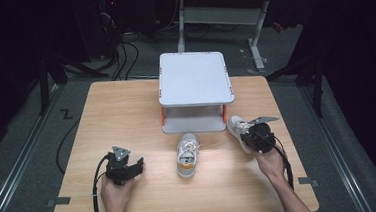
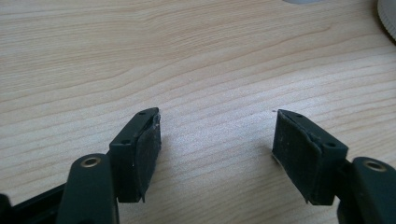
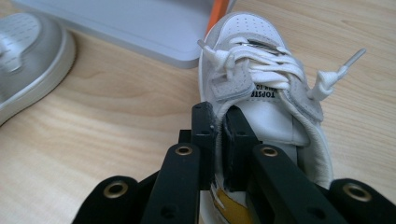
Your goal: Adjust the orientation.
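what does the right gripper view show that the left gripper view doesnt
Right gripper view: the right claw shut on the collar edge of a white sneaker with white laces, a grey two-tier rack with an orange post beyond it, and a second sneaker at the left edge.

Left gripper view: the left claw open over bare wood, nothing between its jaws.

Both: the light wooden tabletop and black jaws rising from the bottom.

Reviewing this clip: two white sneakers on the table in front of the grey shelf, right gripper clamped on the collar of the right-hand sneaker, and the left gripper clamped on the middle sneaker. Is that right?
Not quite. The left gripper holds nothing: in the left gripper view its jaws stand open over bare table, and the high view shows it apart from the middle sneaker. The rest stands: the right gripper is shut on the right-hand sneaker by the grey shelf.
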